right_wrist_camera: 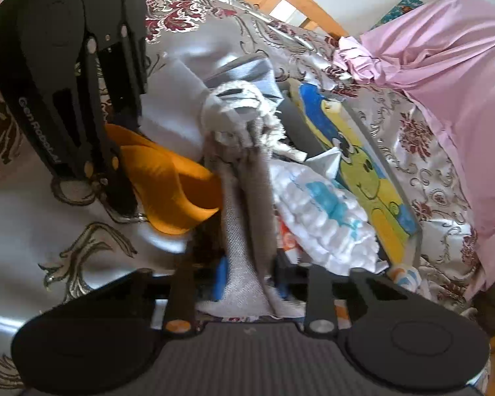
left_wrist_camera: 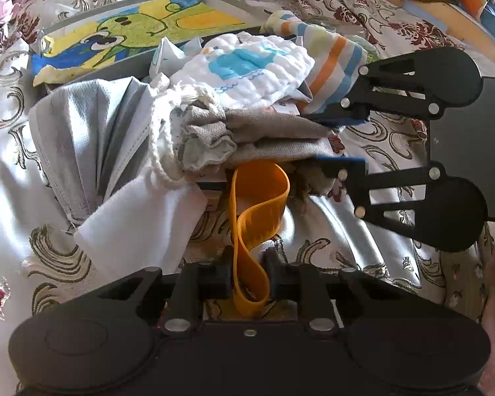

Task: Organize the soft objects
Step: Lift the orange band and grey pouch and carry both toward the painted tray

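Down at the fingers, the left gripper (left_wrist_camera: 249, 274) pinches an orange rubber band (left_wrist_camera: 257, 204), while the right gripper (right_wrist_camera: 247, 275) clamps a grey drawstring pouch (right_wrist_camera: 244, 204) on the soft pile. "GenRobot.AI" reads along the left gripper in the right view. Beneath lies a floral satin bedspread (left_wrist_camera: 10, 151); only the right view shows pink sheets (right_wrist_camera: 452, 66).

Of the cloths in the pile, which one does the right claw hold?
The grey-brown woven cloth, pinched in the right claw; the whale-print cloth lies free beside it.
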Motion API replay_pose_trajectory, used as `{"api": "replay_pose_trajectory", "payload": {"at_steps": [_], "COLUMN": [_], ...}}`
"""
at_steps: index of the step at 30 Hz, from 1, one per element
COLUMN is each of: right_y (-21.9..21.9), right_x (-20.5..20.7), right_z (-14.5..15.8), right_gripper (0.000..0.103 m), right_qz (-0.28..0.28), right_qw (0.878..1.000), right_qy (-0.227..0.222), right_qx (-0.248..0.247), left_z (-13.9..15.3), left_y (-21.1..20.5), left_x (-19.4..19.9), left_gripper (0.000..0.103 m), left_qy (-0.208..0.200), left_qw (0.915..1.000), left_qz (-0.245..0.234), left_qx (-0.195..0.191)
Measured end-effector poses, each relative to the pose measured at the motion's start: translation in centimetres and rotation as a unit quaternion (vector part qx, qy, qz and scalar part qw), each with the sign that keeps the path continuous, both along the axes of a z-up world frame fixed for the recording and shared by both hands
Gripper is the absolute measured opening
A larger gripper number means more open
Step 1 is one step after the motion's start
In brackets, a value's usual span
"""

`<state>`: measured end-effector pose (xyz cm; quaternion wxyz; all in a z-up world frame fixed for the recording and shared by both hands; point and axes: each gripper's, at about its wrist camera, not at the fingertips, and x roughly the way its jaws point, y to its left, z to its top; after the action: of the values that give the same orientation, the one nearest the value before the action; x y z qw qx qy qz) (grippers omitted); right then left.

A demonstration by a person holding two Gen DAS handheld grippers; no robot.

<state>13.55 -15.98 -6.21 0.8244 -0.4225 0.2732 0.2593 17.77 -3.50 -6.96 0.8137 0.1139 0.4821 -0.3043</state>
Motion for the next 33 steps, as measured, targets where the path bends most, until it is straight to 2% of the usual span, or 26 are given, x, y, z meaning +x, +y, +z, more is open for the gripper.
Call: {"api": "replay_pose_trajectory", "payload": {"at_steps": [2,7,15,19,24,26,30,33], "right_y": [0.0,-0.4,-2.4,-3.1,-4.0,-4.3,-5.0,-5.5], "right_x": [-0.5,-1.7,-2.3,-2.0,-0.2,1.2,4.7,8.1], "right_z": [0.2,1.3,5.5,6.6,7.9,8.5,9.9,11.2], "right_gripper": [0.017,0.015,0.015,0.016,0.016,0.016,0.016,0.016], "right_qz": [-0.001,-0.016,-0.086,-0.105,-0.141,-0.155,-0.177,-0.190], "right_qw": [1.000,0.999,0.988,0.981,0.969,0.962,0.949,0.935], "right_qy": [-0.006,-0.042,-0.102,-0.124,-0.127,-0.126,-0.123,-0.109], "right_qx": [-0.002,-0.009,0.073,0.102,0.158,0.185,0.228,0.279], "left_z": [0.2,1.2,3.7,4.8,6.5,7.5,9.1,9.7], "left_y": [-0.1,-0.2,0.0,0.3,1.7,2.0,2.4,2.4], "left_x": [-0.3,-1.1,-2.9,-3.3,-2.3,-1.3,2.4,6.1], "left_gripper": [0.016,0.013,0.013,0.013,0.013,0.013,0.013,0.014], "left_qy": [-0.009,-0.033,-0.094,-0.128,-0.154,-0.172,-0.189,-0.196], "left_qw": [1.0000,0.9994,0.9938,0.9881,0.9748,0.9662,0.9499,0.9423], "left_qz": [-0.003,-0.009,-0.016,0.011,0.071,0.098,0.147,0.175], "left_qx": [0.003,0.000,-0.058,-0.084,-0.145,-0.165,-0.201,-0.207]}}
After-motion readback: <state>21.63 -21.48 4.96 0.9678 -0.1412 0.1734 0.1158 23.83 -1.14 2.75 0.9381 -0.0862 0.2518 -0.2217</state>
